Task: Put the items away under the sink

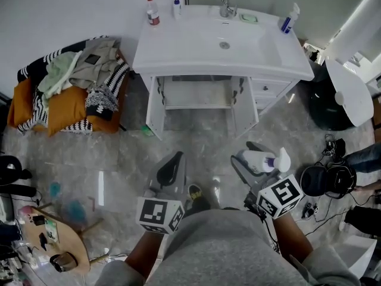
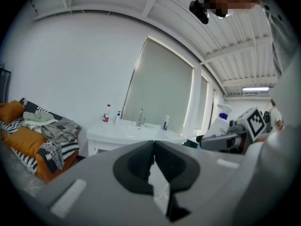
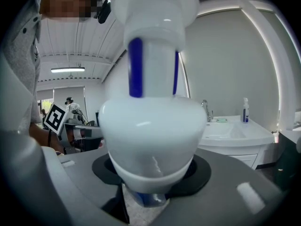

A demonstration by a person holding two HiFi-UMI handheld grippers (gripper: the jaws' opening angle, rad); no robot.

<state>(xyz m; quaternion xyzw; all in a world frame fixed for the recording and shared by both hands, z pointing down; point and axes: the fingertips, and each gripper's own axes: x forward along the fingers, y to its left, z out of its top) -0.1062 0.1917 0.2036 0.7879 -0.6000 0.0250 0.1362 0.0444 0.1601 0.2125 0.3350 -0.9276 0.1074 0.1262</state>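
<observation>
My right gripper [image 1: 255, 158] is shut on a white spray bottle [image 1: 265, 161] with a blue collar, held low in front of me over the floor. In the right gripper view the bottle [image 3: 148, 112] fills the space between the jaws. My left gripper [image 1: 171, 164] is shut with nothing in it, its pads [image 2: 141, 161] meeting at the tips. Ahead stands the white sink vanity [image 1: 178, 46] with its under-sink cupboard [image 1: 199, 94] open. On the top stand a red-labelled bottle [image 1: 153, 11], a small pump bottle [image 1: 177, 6] and a blue spray bottle [image 1: 289, 18].
A pile of clothes on orange and striped cushions [image 1: 71, 82] lies left of the vanity. A white fixture [image 1: 351, 91] and a dark bin [image 1: 321, 109] stand to the right. Headphones [image 1: 324, 180] and cables lie on the floor at right; a round wooden table [image 1: 56, 240] is at lower left.
</observation>
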